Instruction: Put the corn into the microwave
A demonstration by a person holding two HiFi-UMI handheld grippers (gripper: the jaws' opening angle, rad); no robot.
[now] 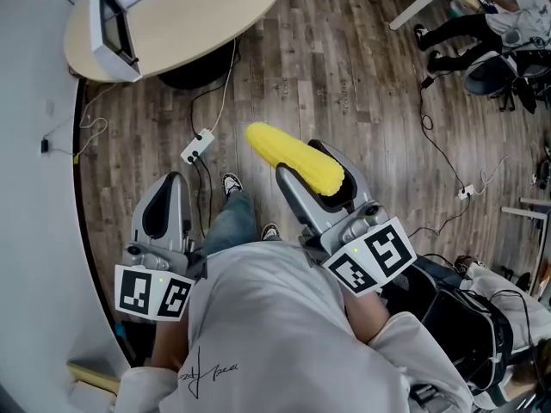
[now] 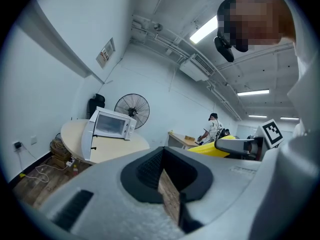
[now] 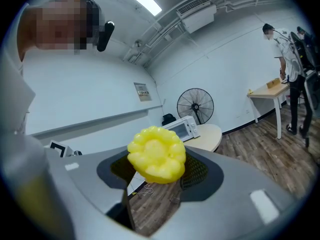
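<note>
A yellow corn cob [image 1: 293, 157] sticks out past the jaws of my right gripper [image 1: 303, 160], which is shut on it; its blunt end [image 3: 156, 154] fills the middle of the right gripper view. My left gripper [image 1: 168, 186] is shut with nothing in it, held at the same height to the left. The white microwave [image 1: 112, 11] stands with its door swung open on a round beige table [image 1: 198, 15], far ahead and to the left of both grippers. It also shows in the left gripper view as the microwave [image 2: 107, 126] and smaller in the right gripper view [image 3: 182, 129].
Below me is wooden floor with a white power strip [image 1: 196, 147] and cables. A standing fan [image 2: 132, 109] is behind the table. A curved white wall [image 1: 34, 188] runs along the left. A person [image 2: 214, 126] stands at a desk on the right, with an office chair [image 1: 495, 71] nearby.
</note>
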